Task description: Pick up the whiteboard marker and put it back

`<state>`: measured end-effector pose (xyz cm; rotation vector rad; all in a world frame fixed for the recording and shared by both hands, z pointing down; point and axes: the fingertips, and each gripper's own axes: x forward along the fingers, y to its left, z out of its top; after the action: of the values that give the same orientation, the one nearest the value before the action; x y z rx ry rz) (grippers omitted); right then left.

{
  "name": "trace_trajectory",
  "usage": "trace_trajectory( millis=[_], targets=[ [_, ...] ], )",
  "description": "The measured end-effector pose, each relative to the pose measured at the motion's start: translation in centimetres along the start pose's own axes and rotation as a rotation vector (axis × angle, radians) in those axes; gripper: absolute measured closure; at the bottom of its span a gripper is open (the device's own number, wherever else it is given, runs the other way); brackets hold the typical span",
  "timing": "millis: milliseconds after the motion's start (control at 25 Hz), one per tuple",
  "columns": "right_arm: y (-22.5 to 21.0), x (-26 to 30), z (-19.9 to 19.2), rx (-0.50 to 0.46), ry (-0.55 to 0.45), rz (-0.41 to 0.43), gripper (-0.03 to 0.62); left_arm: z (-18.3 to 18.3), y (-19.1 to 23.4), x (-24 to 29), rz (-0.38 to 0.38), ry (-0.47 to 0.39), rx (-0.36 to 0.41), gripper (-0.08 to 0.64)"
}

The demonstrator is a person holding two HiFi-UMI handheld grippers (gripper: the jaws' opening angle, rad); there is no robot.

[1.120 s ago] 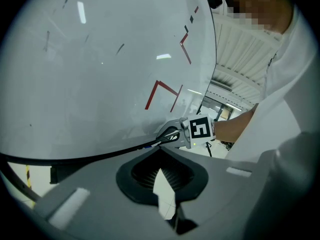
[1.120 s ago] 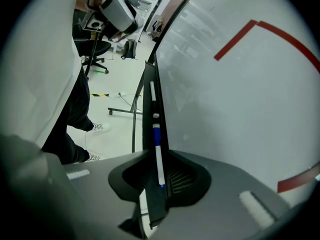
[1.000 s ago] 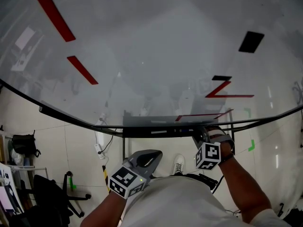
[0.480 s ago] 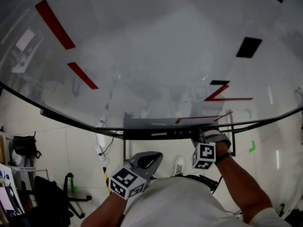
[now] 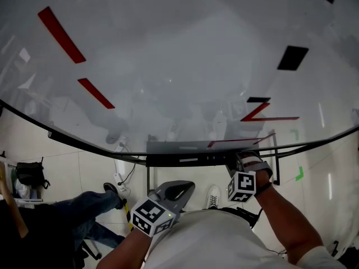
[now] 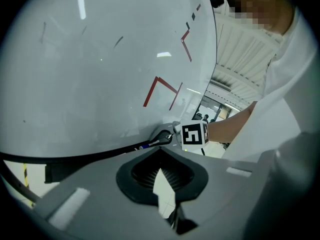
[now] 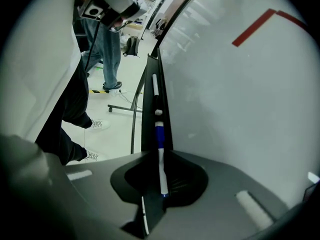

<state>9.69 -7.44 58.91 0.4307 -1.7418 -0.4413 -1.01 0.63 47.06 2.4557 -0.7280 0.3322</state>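
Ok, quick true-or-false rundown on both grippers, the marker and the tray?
1. The right gripper is at the tray under the board. True.
2. The left gripper holds a marker. False: nothing stands between its jaws, and it hangs back near the person's body, short of the tray.
3. The marker between the right jaws has a blue section. True.
4. That marker stands upright against the board. False: it lies lengthwise along the tray.
5. The tray beyond it is bare. False: what looks like a second marker, white, lies farther along.
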Motion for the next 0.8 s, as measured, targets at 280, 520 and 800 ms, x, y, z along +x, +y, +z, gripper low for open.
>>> trace_trajectory(
  millis=[280,520,800],
  targets=[
    [0.1,0.1,-0.1,0.057,-0.03,0.0,0.572,0.3,0.0,0.3,-0.008,0.001,0.007,0.543],
    [0.1,0.1,0.0,-0.04,0.034,-0.016,0.574,0.4,0.3,0.3,-0.002,0.004,0.009,0.543],
    [0.0,-1.6,0.6,-0.059,0.038,-0.011,0.561,1.0,0.8,0.0,0.013,-0.017,-0.015,0.543]
  ],
)
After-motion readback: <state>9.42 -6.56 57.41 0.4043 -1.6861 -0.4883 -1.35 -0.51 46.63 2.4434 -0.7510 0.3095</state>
